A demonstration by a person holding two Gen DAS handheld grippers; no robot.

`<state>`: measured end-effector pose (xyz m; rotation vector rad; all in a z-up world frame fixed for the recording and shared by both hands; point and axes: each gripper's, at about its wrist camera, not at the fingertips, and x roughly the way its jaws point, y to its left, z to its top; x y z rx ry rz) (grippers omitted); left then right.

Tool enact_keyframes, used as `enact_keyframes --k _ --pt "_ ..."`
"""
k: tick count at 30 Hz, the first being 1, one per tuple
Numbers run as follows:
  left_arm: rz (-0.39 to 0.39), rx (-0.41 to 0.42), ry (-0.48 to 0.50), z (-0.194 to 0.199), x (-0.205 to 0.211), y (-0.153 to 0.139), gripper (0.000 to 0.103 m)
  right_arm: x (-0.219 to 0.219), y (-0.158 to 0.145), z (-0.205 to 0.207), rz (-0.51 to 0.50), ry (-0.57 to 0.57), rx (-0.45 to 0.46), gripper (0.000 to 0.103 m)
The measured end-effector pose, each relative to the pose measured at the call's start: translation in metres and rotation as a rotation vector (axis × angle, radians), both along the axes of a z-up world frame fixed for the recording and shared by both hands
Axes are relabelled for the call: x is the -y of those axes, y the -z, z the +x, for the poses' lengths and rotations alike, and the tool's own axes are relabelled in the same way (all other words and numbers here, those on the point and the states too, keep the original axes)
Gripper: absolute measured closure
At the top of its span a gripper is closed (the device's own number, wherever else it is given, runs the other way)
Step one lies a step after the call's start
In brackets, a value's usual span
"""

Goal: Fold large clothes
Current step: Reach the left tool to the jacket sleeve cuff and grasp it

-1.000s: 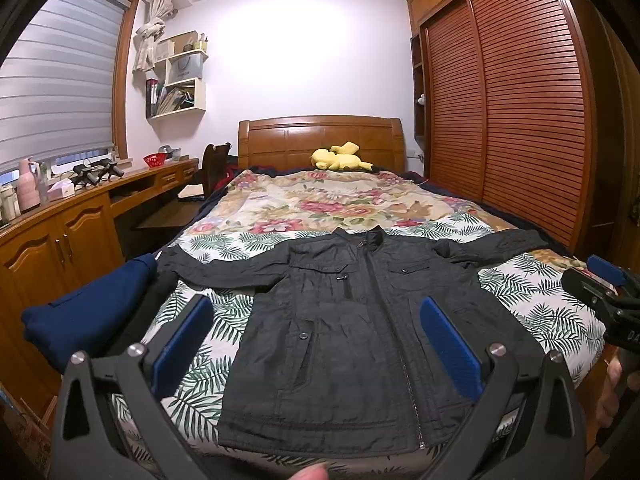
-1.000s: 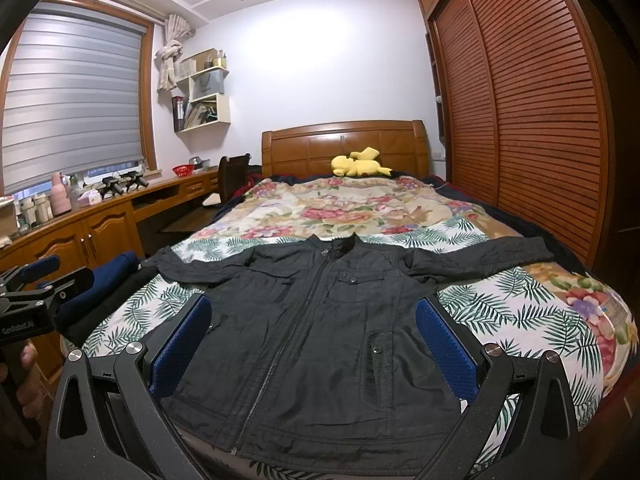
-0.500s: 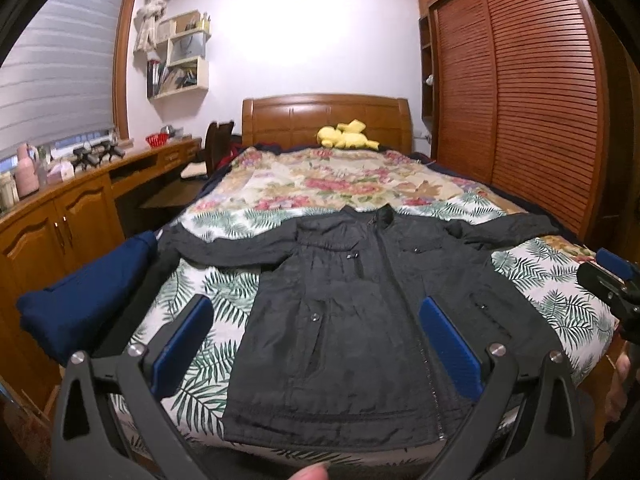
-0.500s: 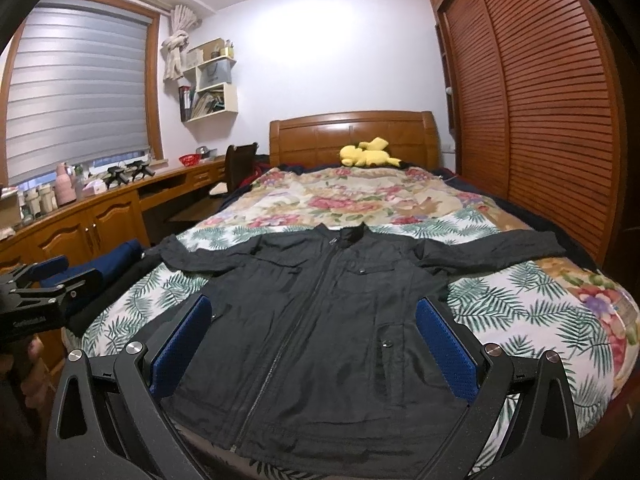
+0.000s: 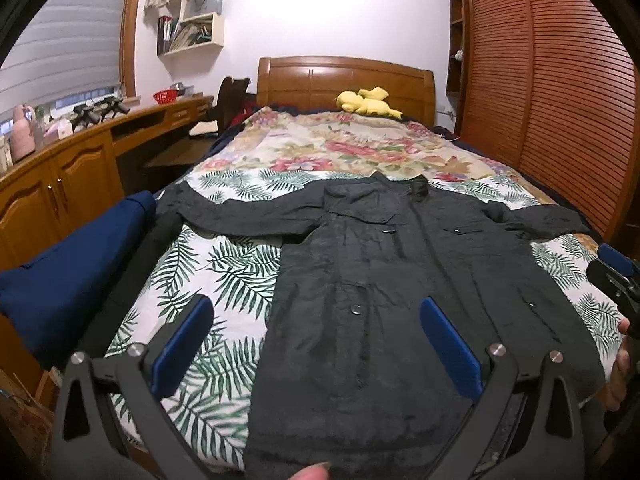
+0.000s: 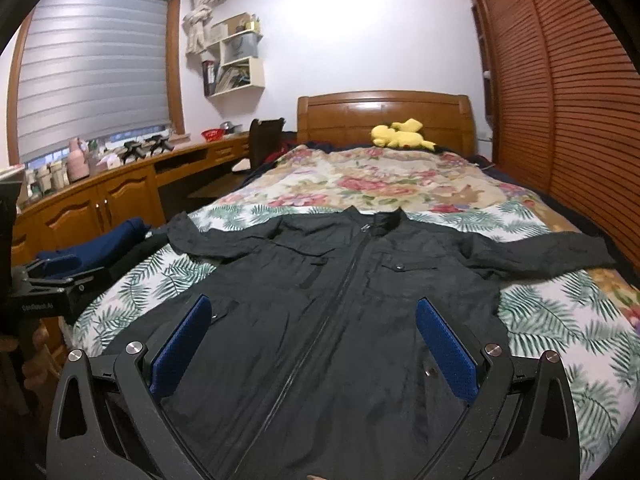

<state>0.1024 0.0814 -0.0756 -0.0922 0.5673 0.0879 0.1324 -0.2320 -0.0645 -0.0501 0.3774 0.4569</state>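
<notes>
A dark grey zip jacket lies flat, front up, on the bed, sleeves spread to both sides, collar toward the headboard. It also shows in the right wrist view. My left gripper is open and empty, above the jacket's lower left part near the hem. My right gripper is open and empty, above the jacket's lower front by the zip. The right gripper also shows at the right edge of the left wrist view, and the left gripper at the left edge of the right wrist view.
The bed has a palm-leaf sheet and a floral quilt with a yellow plush toy by the headboard. A folded blue garment lies at the bed's left edge. Wooden desk and cabinets stand left, a slatted wardrobe right.
Both grippers have moved forward and lower toward the jacket, which now looks larger. Both stay open. The jacket has not moved.
</notes>
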Motion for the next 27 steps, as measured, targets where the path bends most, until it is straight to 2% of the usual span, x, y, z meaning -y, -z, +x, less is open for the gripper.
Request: enact_keyframes --k 9,17,22,27 --pt "-0.059 -0.075 0.006 0.064 -0.046 0.025 0.000 -0.042 0.029 0.068 -0.038 -0.084 -0.064 0.000" --pt "-0.067 -0.154 -0.009 0.134 -0.089 0.052 0.000 -0.091 0.064 0.135 -0.097 -0.156 -0.107 0.000" --pt "-0.138 -0.214 -0.011 0.180 -0.116 0.071 0.004 -0.100 0.091 0.160 -0.125 -0.188 -0.165 0.000" --pt "-0.237 -0.252 -0.052 0.221 -0.152 0.087 0.007 -0.098 0.100 0.161 -0.107 -0.196 -0.187 0.000"
